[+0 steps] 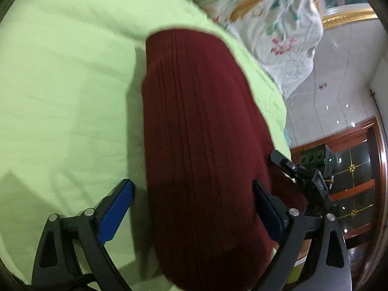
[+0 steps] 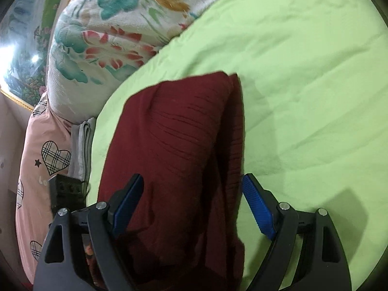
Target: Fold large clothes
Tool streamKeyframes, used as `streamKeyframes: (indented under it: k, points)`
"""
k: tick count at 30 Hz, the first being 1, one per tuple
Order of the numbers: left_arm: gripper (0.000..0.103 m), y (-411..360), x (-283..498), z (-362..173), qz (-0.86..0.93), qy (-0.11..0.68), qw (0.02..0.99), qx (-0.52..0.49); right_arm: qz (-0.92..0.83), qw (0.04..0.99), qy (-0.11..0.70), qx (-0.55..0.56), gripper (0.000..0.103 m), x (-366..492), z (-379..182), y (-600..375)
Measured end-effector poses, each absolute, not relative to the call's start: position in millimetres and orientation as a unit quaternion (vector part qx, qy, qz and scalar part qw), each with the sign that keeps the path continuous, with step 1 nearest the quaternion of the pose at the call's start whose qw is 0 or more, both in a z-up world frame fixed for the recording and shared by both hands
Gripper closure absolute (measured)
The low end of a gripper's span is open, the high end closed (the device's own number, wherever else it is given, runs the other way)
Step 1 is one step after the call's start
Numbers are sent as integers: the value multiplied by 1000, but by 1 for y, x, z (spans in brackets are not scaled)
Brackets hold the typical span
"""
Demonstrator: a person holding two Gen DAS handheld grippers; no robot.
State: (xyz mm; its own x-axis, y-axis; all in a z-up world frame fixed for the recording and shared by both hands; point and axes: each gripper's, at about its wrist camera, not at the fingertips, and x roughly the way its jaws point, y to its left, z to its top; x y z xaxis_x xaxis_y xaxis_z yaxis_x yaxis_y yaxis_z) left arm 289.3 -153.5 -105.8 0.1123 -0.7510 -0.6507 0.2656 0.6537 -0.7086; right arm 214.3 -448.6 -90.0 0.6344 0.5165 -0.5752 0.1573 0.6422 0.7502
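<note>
Where the left claw [image 1: 194, 191] stands spread wide with nothing gripped, the folded dark red ribbed knit garment [image 1: 198, 126] lies between its blue pads on the lime green bed sheet [image 1: 68, 84]. The right claw [image 2: 192, 189] gapes likewise, empty, astride the same garment. Only its view shows the pink heart-print pillow [image 2: 41, 145] beyond; the floral quilt [image 2: 109, 36] lies farther back, blurred.

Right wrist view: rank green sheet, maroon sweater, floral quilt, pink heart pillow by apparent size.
1. green sheet
2. maroon sweater, though nearness to the camera inflates it
3. floral quilt
4. pink heart pillow, partly cut off at the frame edge
</note>
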Motion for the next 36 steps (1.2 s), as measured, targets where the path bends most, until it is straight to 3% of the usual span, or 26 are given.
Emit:
streamKeyframes:
  k: [4, 5, 6, 7, 9, 12, 17, 26, 32, 36]
  points:
    - [12, -186, 292, -107, -368, 569, 718, -162, 131, 804, 415, 405, 22, 220, -93, -447]
    - [17, -192, 292, -108, -369, 569, 719, -152, 132, 804, 415, 404, 27, 221, -93, -446]
    - [22, -195, 291, -108, -373, 565, 721, -146, 131, 803, 418, 403, 46, 223, -96, -445]
    - [26, -196, 290, -105, -376, 559, 725, -142, 135, 797, 424, 408, 53, 226, -100, -443]
    - [38, -192, 286, -97, -378, 549, 732, -142, 141, 794, 419, 418, 60, 225, -101, -443]
    - [46, -185, 277, -86, -376, 531, 747, -137, 142, 801, 407, 416, 68, 218, -90, -433]
    - [51, -142, 250, -58, -368, 506, 766, -148, 161, 813, 394, 398, 70, 210, -58, -394]
    - [51, 14, 192, -16, -282, 477, 822, -131, 298, 777, 385, 399, 70, 225, -41, -263]
    - [49, 74, 170, -42, -242, 491, 826, -133, 322, 762, 419, 375, 70, 240, -56, -201]
    - [37, 81, 171, -78, -219, 493, 830, -141, 299, 764, 440, 366, 63, 239, -77, -194]
